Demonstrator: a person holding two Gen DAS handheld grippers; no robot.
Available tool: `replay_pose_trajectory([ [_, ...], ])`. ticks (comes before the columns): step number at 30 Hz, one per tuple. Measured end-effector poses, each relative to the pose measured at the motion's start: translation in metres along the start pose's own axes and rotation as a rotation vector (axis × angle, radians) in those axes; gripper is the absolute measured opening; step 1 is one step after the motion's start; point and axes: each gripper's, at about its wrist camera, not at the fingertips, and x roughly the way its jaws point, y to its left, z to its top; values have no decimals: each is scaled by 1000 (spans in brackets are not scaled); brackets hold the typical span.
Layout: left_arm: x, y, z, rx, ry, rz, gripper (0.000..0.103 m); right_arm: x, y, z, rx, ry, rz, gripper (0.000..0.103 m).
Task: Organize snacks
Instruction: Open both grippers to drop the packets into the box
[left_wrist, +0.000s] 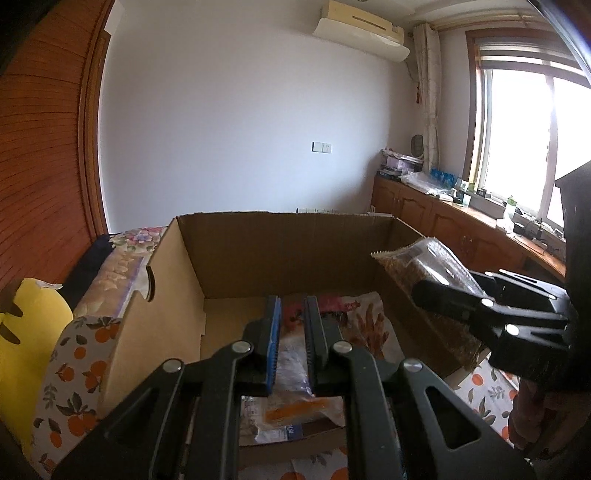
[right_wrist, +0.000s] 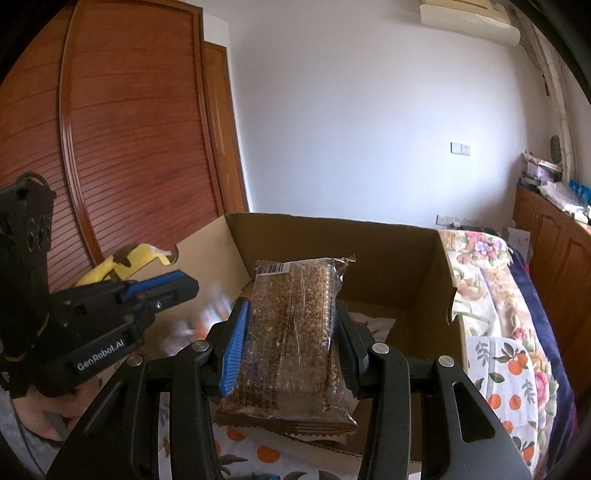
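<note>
An open cardboard box (left_wrist: 280, 251) stands on a bed; it also shows in the right wrist view (right_wrist: 369, 254). Snack packets (left_wrist: 354, 325) lie on its floor. My right gripper (right_wrist: 291, 314) is shut on a clear-wrapped brown grain bar packet (right_wrist: 291, 332), held above the box's near edge. From the left wrist view that packet (left_wrist: 424, 266) hangs over the box's right wall, with the right gripper (left_wrist: 454, 295) behind it. My left gripper (left_wrist: 293, 310) is over the box with a narrow gap between its fingers and nothing in them; a blurred packet (right_wrist: 207, 321) shows beneath it (right_wrist: 177, 284).
An orange-print cloth (left_wrist: 74, 369) and floral bedding (right_wrist: 491, 295) surround the box. A yellow plush (left_wrist: 26, 325) sits at the left. A wooden wardrobe (right_wrist: 129, 147) stands behind, and low cabinets (left_wrist: 461, 225) under the window carry clutter.
</note>
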Motion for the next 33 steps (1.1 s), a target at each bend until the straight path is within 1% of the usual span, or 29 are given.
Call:
replay_pose_trajectory([
  [10, 7, 2, -9, -1, 18, 1, 10, 8, -2, -6, 13, 15, 12, 46],
  [13, 7, 2, -9, 8, 13, 8, 10, 9, -5, -7, 23, 21, 19, 47],
  [19, 6, 0, -11, 22, 7, 18, 10, 13, -5, -10, 8, 34, 9, 48],
  [23, 7, 0, -13, 29, 5, 23, 10, 11, -4, -12, -8, 26, 4, 48],
  [33, 6, 0, -13, 31, 2, 23, 10, 15, -5, -16, -6, 32, -4, 48],
])
